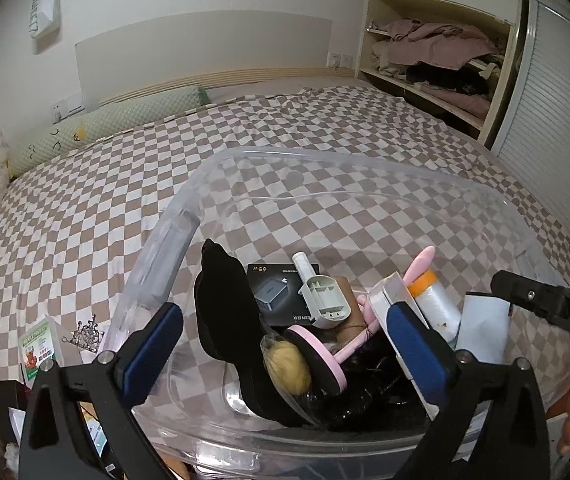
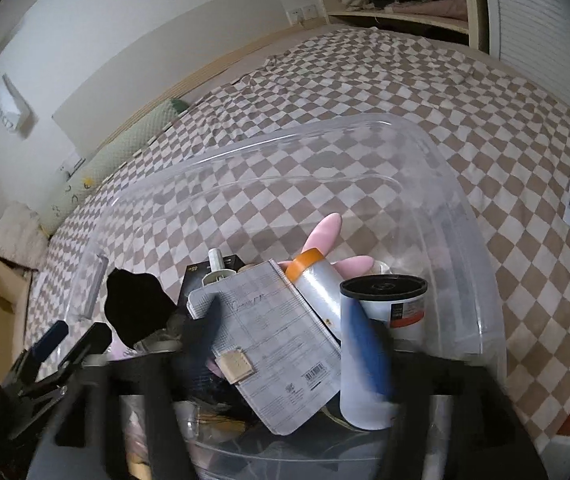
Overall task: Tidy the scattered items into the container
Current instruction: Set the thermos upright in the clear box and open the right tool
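The bed [image 1: 325,128], covered in a brown-and-white checked sheet, carries a clear plastic container [image 1: 365,168]. A green bolster pillow [image 1: 97,124] lies along its headboard edge. A small packet [image 1: 39,346] and a metal trinket [image 1: 87,334] rest on the sheet beside the container.

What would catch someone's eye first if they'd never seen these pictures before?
Probably the clear plastic bin on the checkered bed, heaped at its near end with odds and ends. A white can with a black lid stands at the right of the pile beside a grey printed packet, with pink rabbit ears poking up behind.
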The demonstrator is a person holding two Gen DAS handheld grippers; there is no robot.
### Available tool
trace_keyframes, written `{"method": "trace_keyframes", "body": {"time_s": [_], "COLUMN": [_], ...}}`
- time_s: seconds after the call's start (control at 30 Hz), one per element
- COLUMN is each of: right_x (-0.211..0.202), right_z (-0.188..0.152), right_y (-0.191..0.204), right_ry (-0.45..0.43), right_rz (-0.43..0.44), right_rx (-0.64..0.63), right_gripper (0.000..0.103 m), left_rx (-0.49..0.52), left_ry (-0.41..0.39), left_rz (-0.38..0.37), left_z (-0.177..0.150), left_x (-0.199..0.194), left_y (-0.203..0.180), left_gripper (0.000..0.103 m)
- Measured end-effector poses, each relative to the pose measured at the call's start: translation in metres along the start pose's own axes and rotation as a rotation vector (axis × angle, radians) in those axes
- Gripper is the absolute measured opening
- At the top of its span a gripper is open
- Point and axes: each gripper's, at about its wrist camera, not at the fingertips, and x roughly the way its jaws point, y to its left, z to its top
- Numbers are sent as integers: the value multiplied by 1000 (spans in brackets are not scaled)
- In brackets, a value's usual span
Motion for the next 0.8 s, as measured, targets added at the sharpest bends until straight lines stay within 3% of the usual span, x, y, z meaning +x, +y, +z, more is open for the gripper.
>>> {"method": "trace_keyframes", "body": {"time_s": [0.1, 0.17, 0.4, 0.8], "right_x": [-2, 0, 1, -17], "right_z": [-2, -3, -4, -11], "right_y": [2, 1, -2, 12], "right_ry": [-17, -18, 2, -64], "right_rz": [-31, -28, -39, -85], "right_rx": [-37, -46, -61, -167], "right_gripper": [94, 103, 103, 103], "left_rx": [4, 8, 27, 7], "left_ry": [-3, -7, -15, -39], "left_rz": [-10, -9, -1, 23], "left_z": [0, -1, -2, -4], "left_x": [-3, -5, -14, -40], "left_y": [1, 1, 2, 15], "left_gripper": [103, 103, 103, 103]}}
